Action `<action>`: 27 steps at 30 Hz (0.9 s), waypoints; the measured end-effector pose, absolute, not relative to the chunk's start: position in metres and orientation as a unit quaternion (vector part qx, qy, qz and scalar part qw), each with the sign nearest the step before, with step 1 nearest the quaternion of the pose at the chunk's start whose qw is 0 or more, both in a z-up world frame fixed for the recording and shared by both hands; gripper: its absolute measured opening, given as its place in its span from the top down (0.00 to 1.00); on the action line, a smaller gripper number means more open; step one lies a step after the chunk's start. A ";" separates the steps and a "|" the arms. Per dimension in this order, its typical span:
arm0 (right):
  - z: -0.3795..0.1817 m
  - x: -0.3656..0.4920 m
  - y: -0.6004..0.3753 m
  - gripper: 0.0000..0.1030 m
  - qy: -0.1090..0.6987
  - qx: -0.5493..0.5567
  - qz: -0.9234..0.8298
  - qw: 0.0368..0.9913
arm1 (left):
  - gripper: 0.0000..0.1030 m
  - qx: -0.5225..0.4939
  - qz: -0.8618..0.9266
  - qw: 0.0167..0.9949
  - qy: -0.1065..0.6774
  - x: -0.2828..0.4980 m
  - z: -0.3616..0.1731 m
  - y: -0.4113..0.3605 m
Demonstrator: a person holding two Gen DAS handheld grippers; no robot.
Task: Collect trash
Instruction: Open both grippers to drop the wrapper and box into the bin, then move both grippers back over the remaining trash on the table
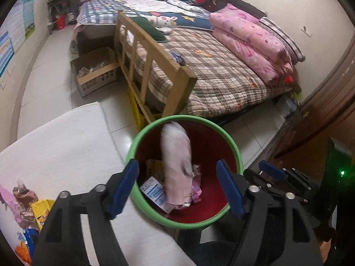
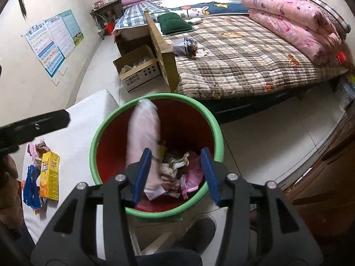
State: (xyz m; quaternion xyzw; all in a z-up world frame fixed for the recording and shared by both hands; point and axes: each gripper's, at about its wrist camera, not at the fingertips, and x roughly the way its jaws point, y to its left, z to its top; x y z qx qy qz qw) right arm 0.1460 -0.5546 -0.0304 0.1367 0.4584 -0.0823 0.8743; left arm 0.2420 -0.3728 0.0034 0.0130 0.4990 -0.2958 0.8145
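While both grippers hang over the bin, this is how the room stands:

Bin: green rim, red inside, on the floor at the foot of the bed.
Done: wrappers, a small carton and a pink packet already lie in the bin; a blurred pale pink bag stands on end inside it, seemingly just dropping in.
Left gripper: fingers wide apart, holding nothing, above the bin's near rim.
Right gripper: fingers wide apart, empty, also above the bin.
Left to do: a yellow box, a blue wrapper and more scraps lie on the white mat beside the bin; a crumpled packet sits on the bed beyond it.
Progress: I'd judge it past halfway.
Around: cardboard box and wooden rail beyond the bin; neither blocks the mat.
In the way: the 2 grippers crowd each other over the bin.
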 end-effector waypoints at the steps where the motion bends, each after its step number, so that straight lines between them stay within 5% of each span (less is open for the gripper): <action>1: -0.030 0.145 -0.554 0.35 0.457 0.137 -0.082 0.875 | 0.22 0.007 -0.290 0.818 0.497 0.242 0.005 -0.366; 4: -0.023 0.143 -0.546 0.22 0.450 0.134 -0.079 0.879 | 0.09 -0.003 -0.275 0.826 0.491 0.243 0.011 -0.352; 7: -0.014 0.142 -0.532 0.09 0.445 0.126 -0.070 0.884 | 0.08 0.000 -0.255 0.837 0.485 0.239 0.017 -0.333; 27: 0.016 0.142 -0.376 0.07 0.442 0.068 0.026 0.894 | 0.08 -0.038 -0.120 0.878 0.462 0.184 0.037 -0.125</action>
